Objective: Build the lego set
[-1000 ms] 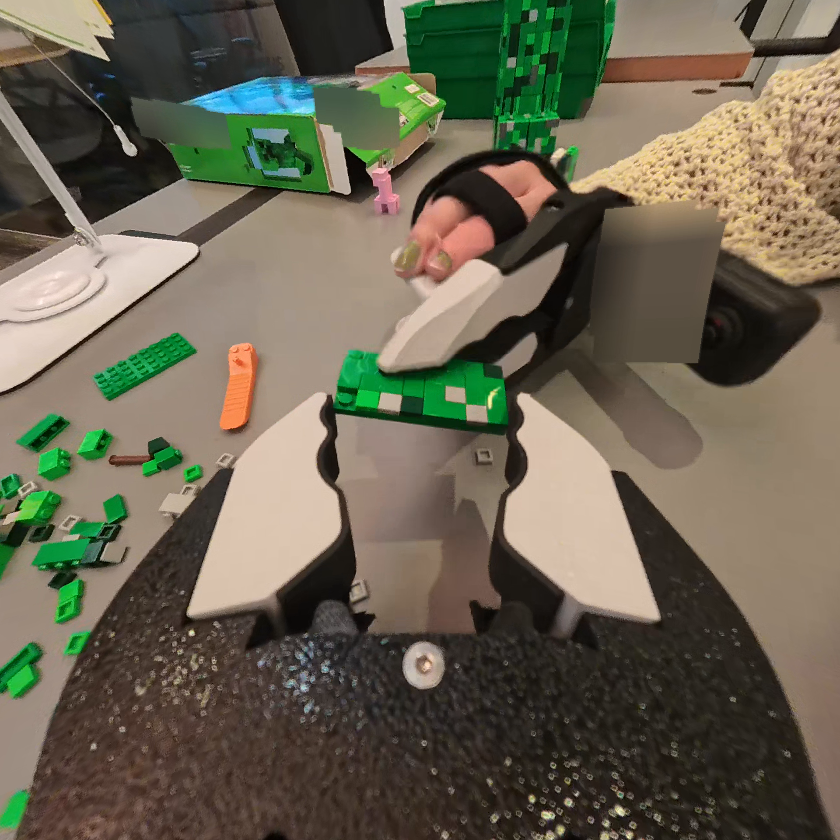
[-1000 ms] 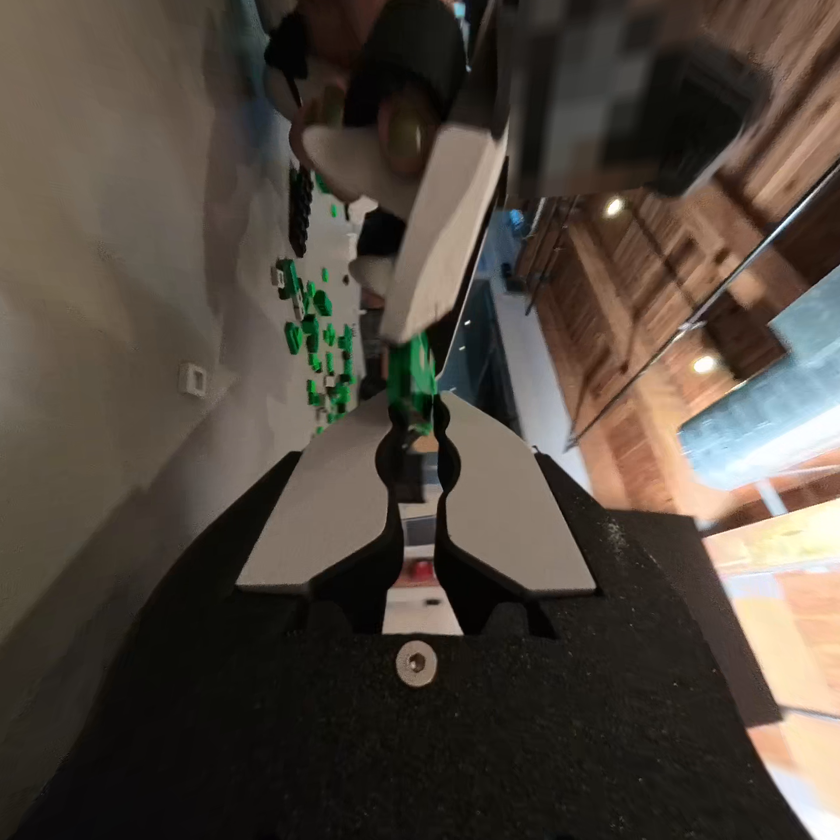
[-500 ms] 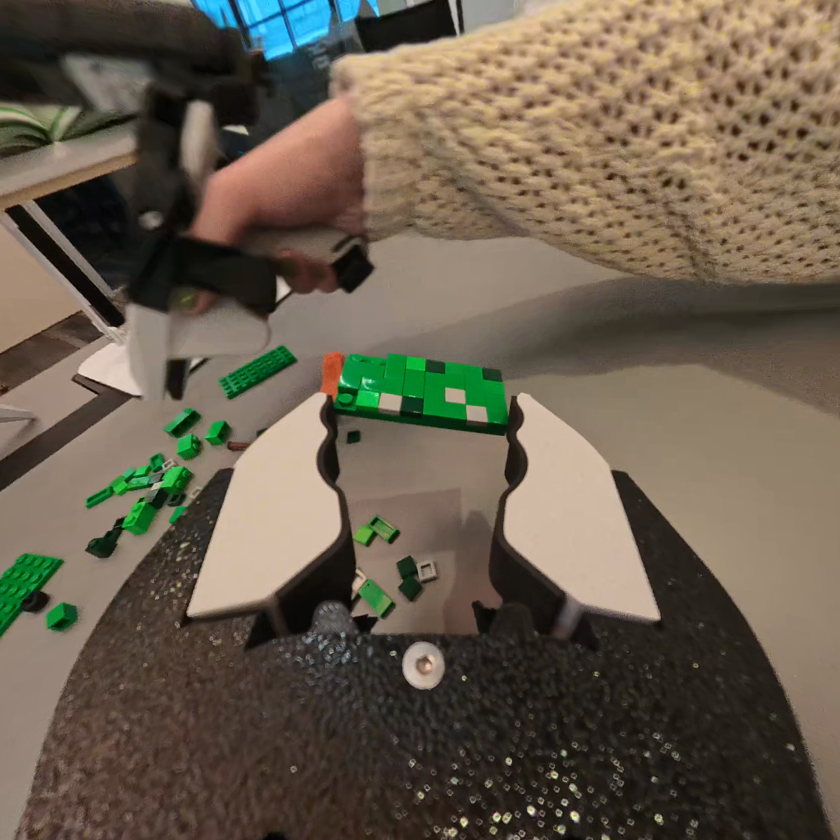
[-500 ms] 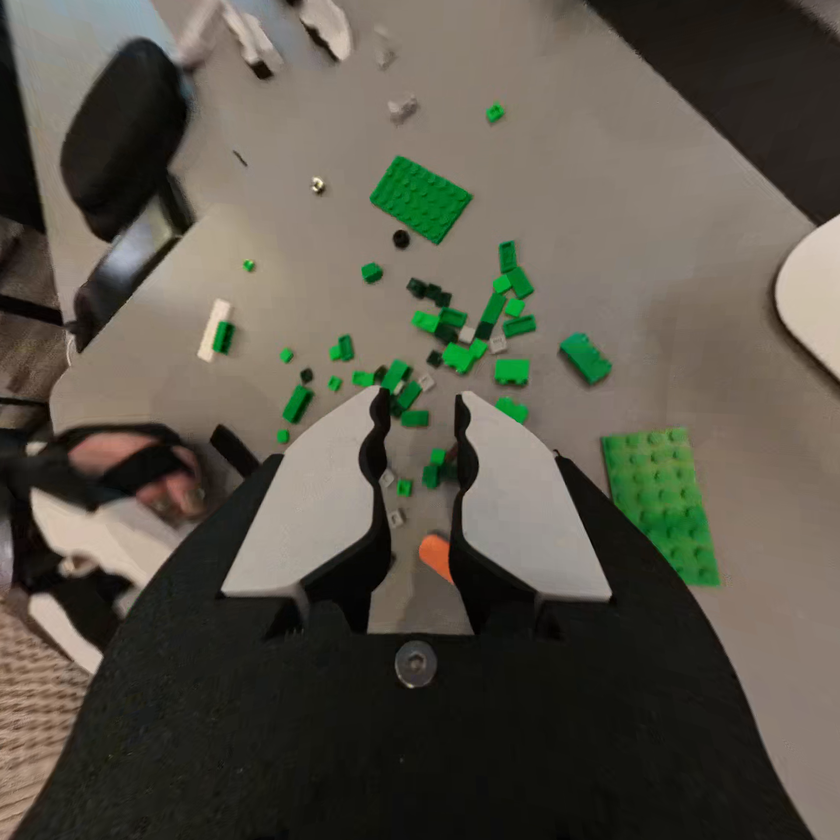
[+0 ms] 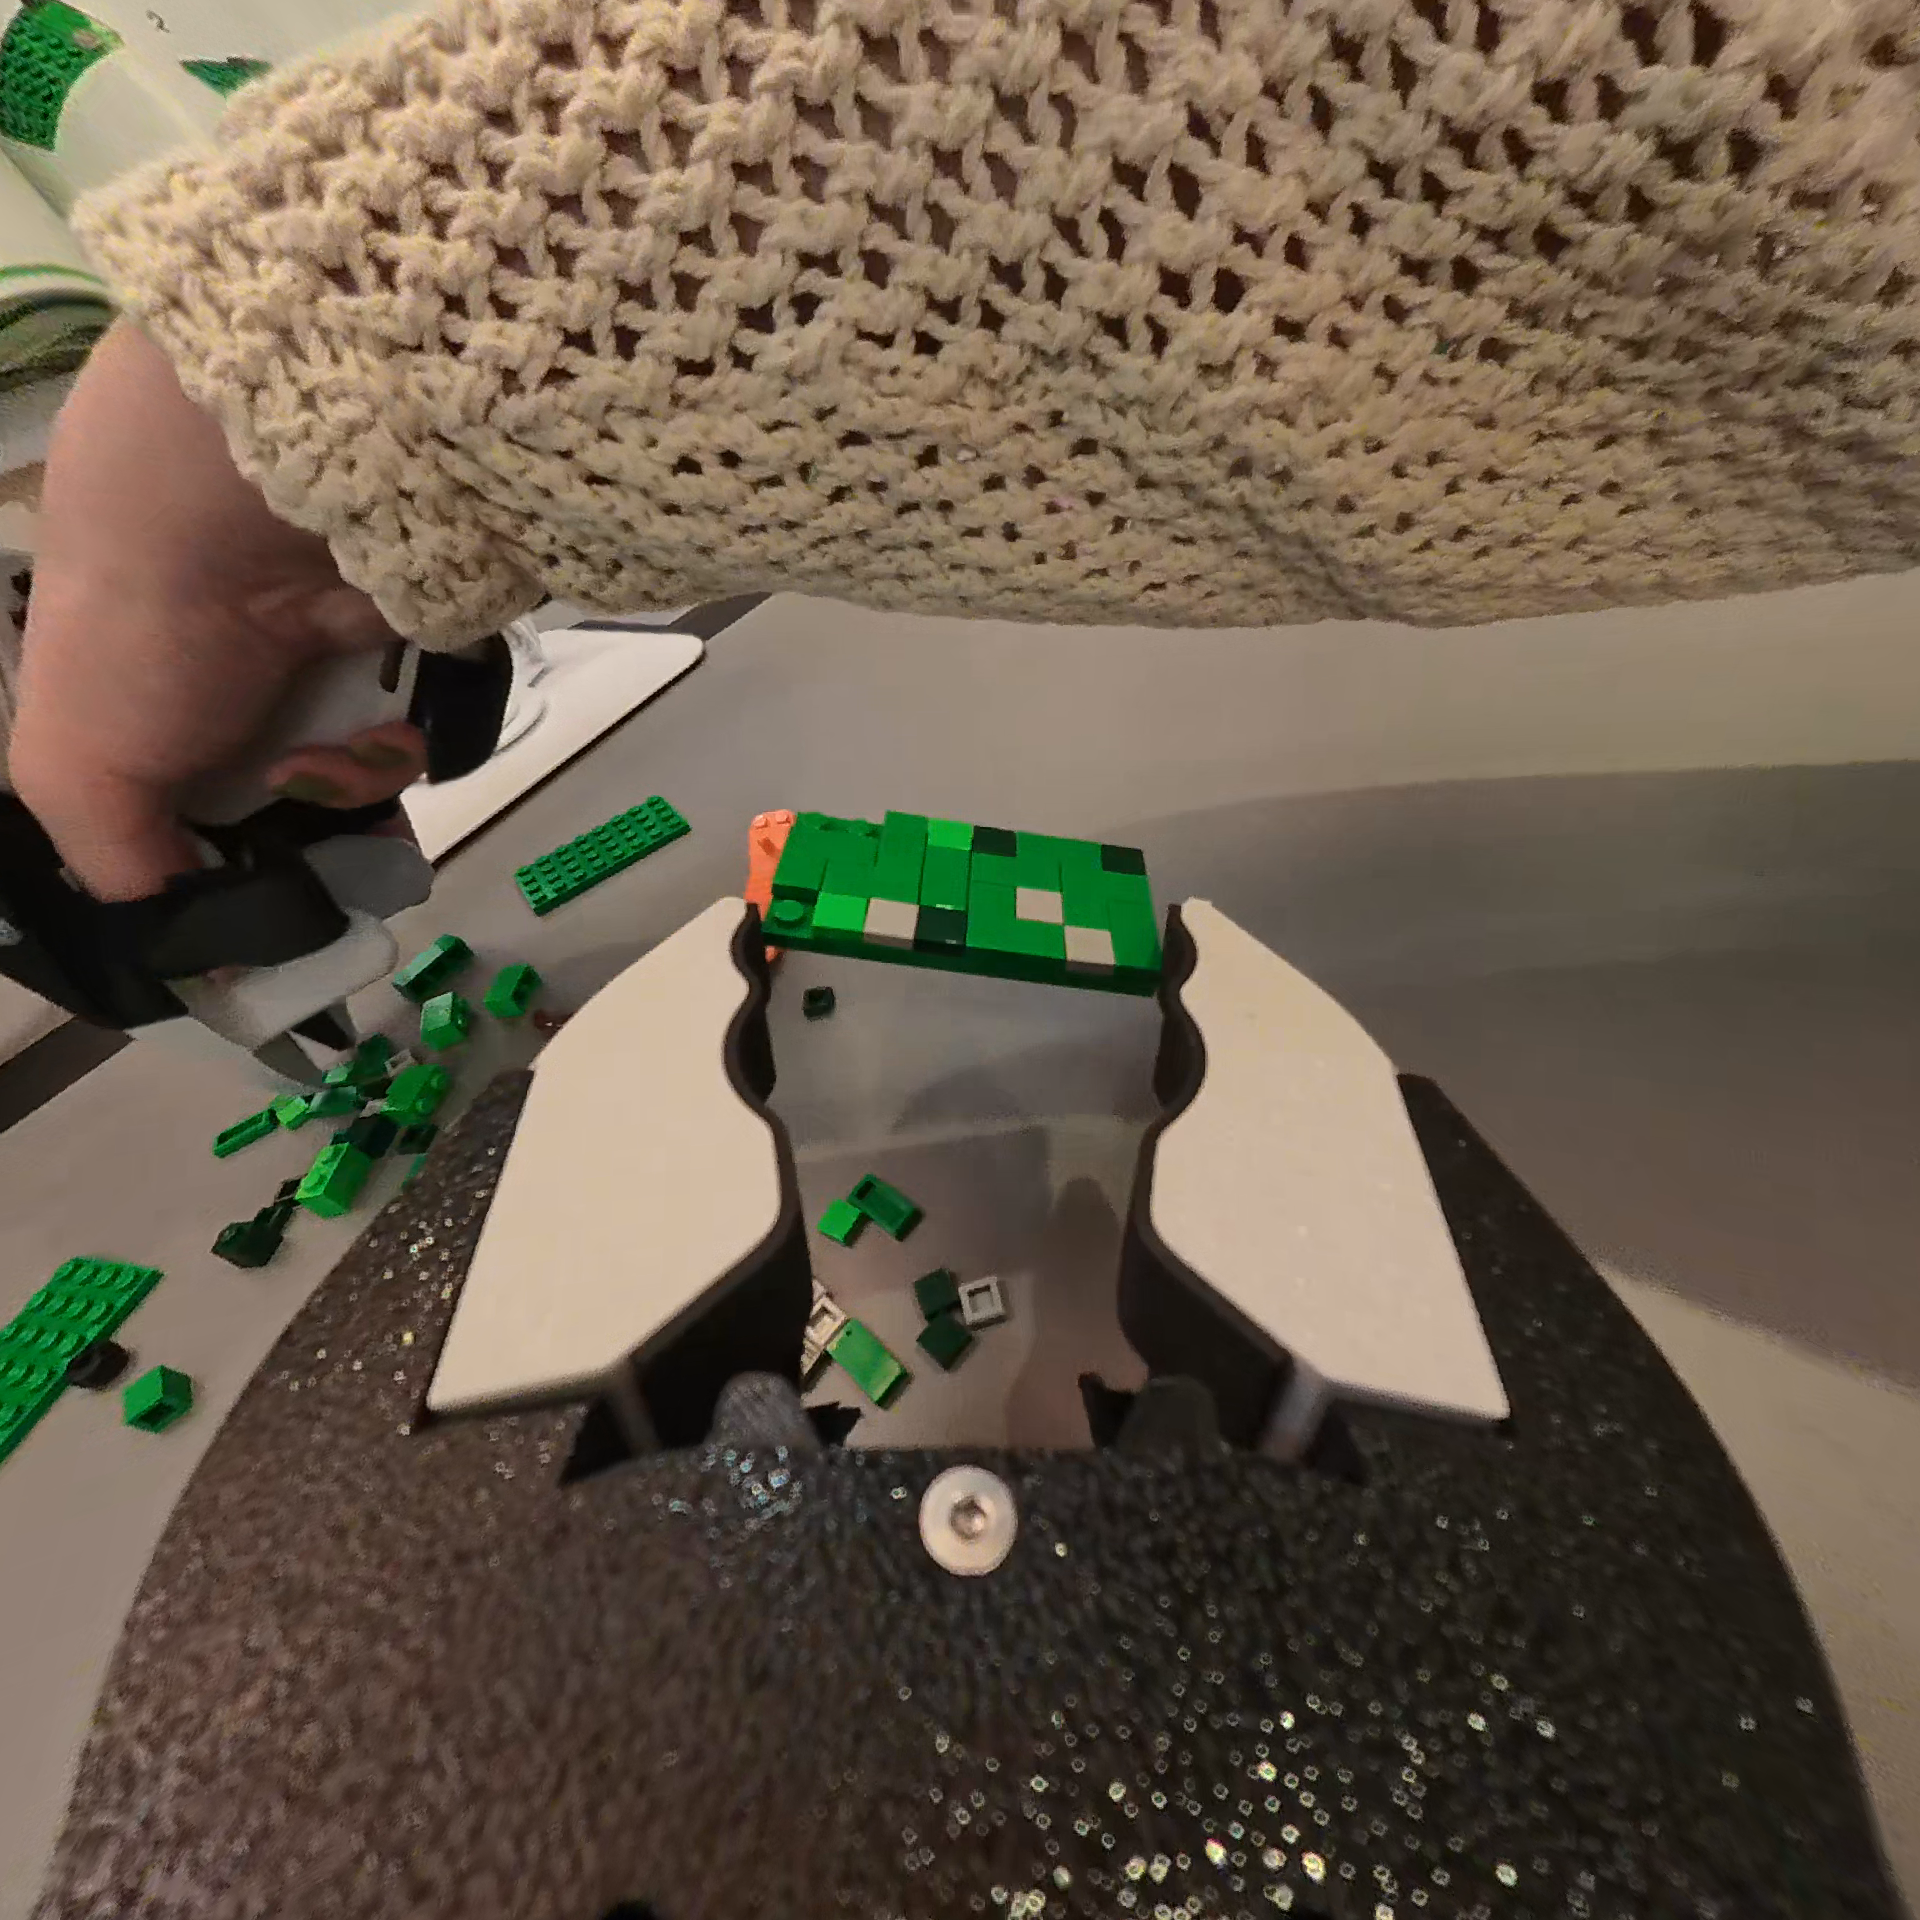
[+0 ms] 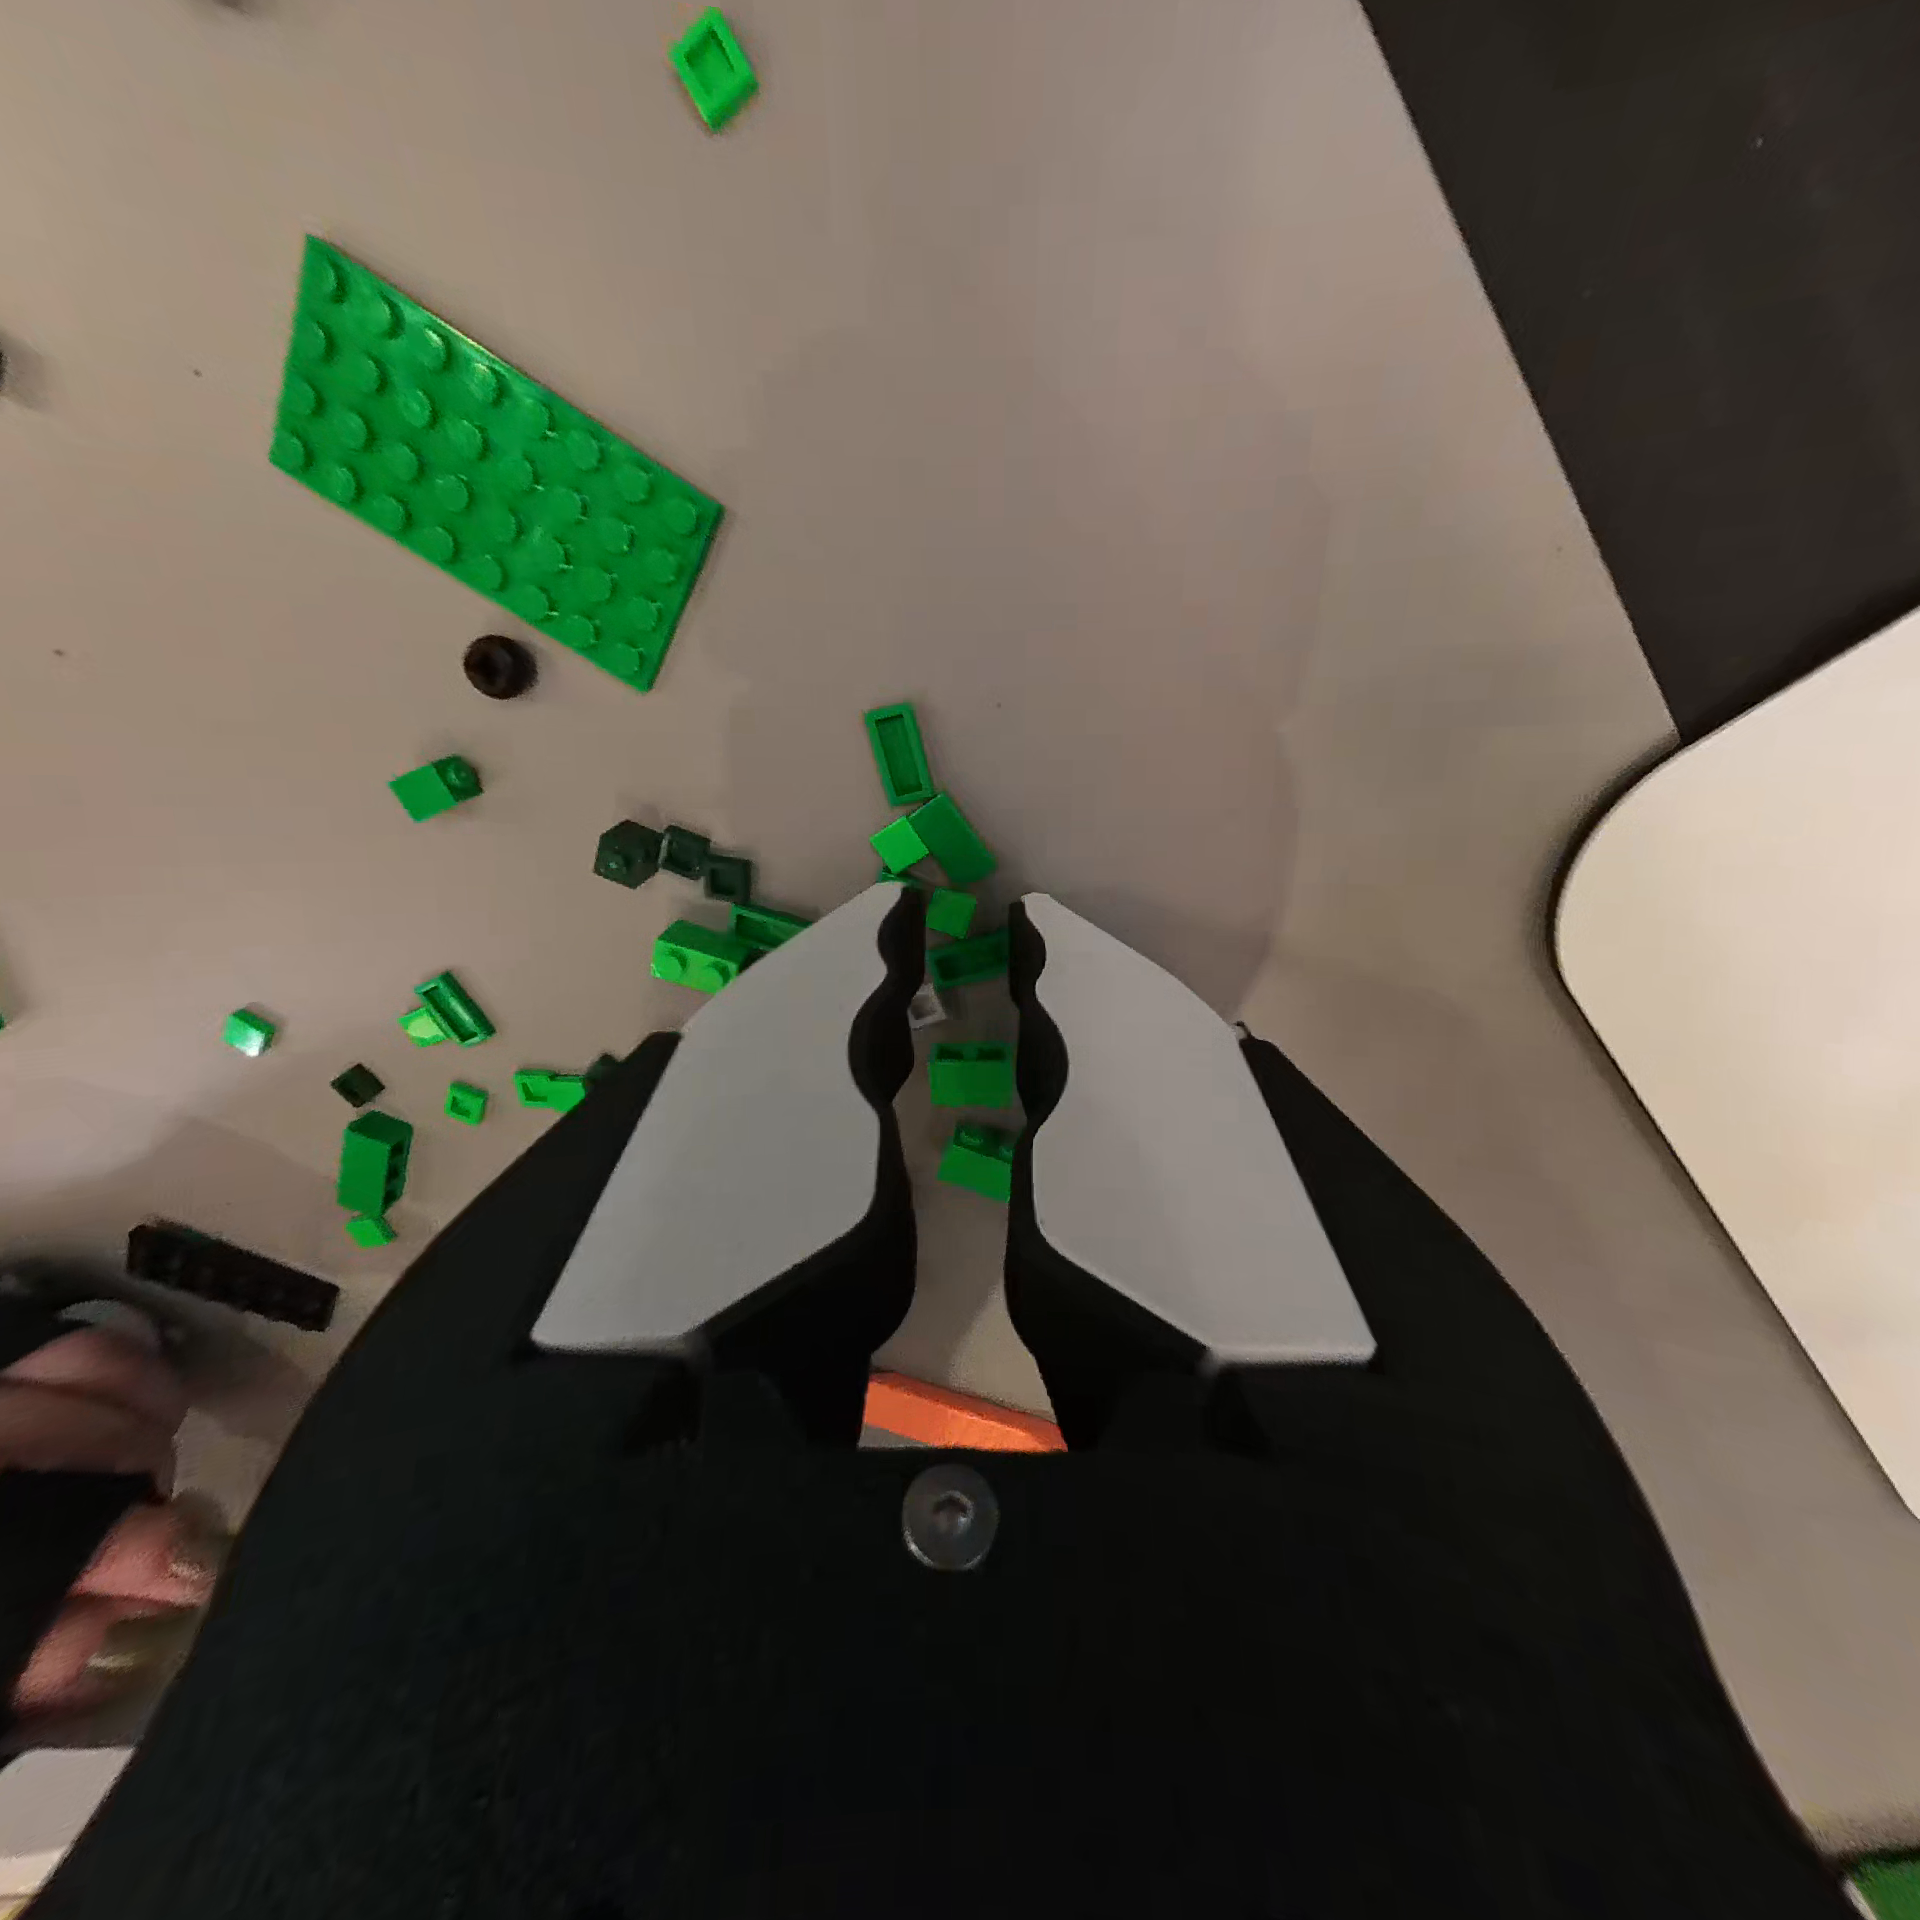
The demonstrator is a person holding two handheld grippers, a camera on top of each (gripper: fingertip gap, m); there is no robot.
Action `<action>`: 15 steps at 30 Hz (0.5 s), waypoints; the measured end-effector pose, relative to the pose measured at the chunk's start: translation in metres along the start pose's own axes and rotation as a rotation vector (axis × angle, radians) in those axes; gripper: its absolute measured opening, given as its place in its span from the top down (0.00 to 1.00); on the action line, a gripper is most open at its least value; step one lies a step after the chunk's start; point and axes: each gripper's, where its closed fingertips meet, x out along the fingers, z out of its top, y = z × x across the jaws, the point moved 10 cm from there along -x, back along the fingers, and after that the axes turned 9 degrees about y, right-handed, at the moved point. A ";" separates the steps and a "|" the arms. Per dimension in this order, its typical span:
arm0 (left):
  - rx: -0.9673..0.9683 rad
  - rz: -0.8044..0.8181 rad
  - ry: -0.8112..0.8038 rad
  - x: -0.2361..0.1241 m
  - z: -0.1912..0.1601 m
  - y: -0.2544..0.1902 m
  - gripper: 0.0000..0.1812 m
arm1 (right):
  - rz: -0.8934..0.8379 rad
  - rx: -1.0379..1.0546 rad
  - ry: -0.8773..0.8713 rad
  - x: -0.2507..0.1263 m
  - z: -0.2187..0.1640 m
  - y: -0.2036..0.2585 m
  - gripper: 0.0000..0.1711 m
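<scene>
My left gripper (image 5: 961,930) is shut on a green tiled plate (image 5: 966,899) with grey and dark green squares, held by its two short ends just above the grey table. My right gripper (image 6: 961,914) is open by a narrow gap and empty, pointing down over a pile of small green pieces (image 6: 966,1070). A small light green tile (image 6: 951,912) lies between its tips. In the left wrist view the right gripper (image 5: 291,997) is at the left, tips down in the same pile (image 5: 353,1122), under a cream knitted sleeve (image 5: 1039,312).
A large green studded plate (image 6: 488,457) and a black round piece (image 6: 497,663) lie beyond the pile. An orange brick separator (image 5: 767,852) lies behind the held plate. A long green plate (image 5: 603,854), a black strip (image 6: 234,1288) and a white stand base (image 6: 1766,987) are nearby. The black round piece (image 6: 497,663) lies some 8 cm from my right tips, 20 cm from my left tips. It turns up in the left wrist view (image 5: 92,1359) as well.
My right gripper left the tiled plate, swung to the left and came down over the pile of loose pieces. My left gripper kept hold of the plate.
</scene>
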 end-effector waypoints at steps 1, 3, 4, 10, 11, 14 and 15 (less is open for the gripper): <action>0.004 0.000 0.004 0.000 0.000 0.000 0.60 | -0.008 -0.001 0.007 0.001 0.000 0.000 0.92; 0.012 0.001 0.008 0.001 0.000 -0.001 0.60 | -0.007 0.001 0.011 0.002 0.001 0.000 0.92; 0.015 0.000 0.011 0.001 0.000 -0.001 0.60 | -0.021 -0.007 0.017 0.002 0.001 0.000 0.94; 0.006 -0.006 0.011 0.001 0.000 0.000 0.60 | -0.117 -0.081 -0.021 -0.007 -0.007 0.001 0.98; 0.002 -0.008 0.010 0.001 0.000 0.000 0.60 | -0.113 -0.105 -0.047 -0.012 -0.013 0.002 0.98; -0.003 -0.021 0.009 0.000 0.000 0.001 0.60 | -0.057 -0.165 -0.090 -0.026 -0.037 0.006 0.99; 0.002 -0.032 0.010 0.000 -0.001 0.000 0.60 | -0.025 -0.191 -0.102 -0.031 -0.049 0.007 0.99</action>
